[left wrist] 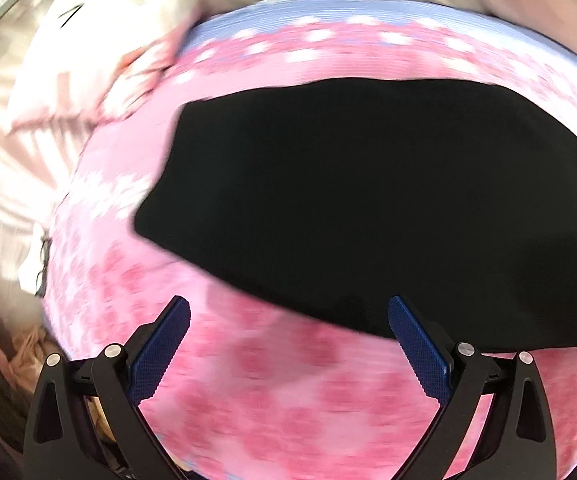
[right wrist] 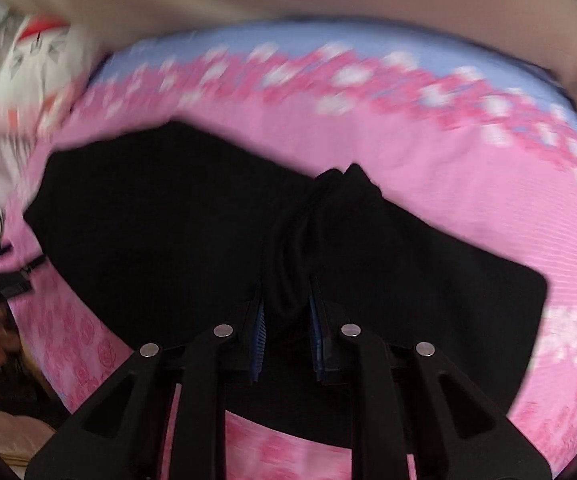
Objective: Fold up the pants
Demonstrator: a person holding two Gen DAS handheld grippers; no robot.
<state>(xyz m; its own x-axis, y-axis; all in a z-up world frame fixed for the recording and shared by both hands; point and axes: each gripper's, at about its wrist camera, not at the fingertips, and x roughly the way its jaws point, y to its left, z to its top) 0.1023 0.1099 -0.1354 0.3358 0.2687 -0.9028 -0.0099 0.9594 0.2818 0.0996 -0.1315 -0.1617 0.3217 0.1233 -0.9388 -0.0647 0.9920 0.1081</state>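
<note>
Right tool [right wrist: 286, 312]: I have its blue-padded fingers [right wrist: 259, 334] drawn close together and clamped on a bunched ridge of the black pants [right wrist: 160, 232]. The gathered fold rises between the pads and runs on past the fingertips; to either side of the tool the cloth spreads out flat.

Left tool [left wrist: 288, 316]: fingers [left wrist: 160, 356] wide apart, nothing between them. The pad on the picture's right has its tip over the near edge of the pants [left wrist: 368, 200]; I cannot tell if it touches the cloth. The other pad stands over bare bedcover.

Pants: black, lying on the bed, spread across the middle of the pink bedcover [left wrist: 268, 400]. Seen through my left camera they form one broad dark panel with a straight corner toward the picture's left. Through the right camera they show a squared end on the picture's right.

Bedcover [right wrist: 368, 140]: pink, printed with darker pink roses near the tools and white blossoms farther off, with a pale blue band along the far edge.

Pillow [left wrist: 100, 40]: white and pink, at the bed's far left corner, bearing a cartoon cat face with black whiskers and a red bow. It also shows in the right view [right wrist: 36, 64], blurred.

Writing, brands, labels: none readable to me; both views are smeared by motion.
</note>
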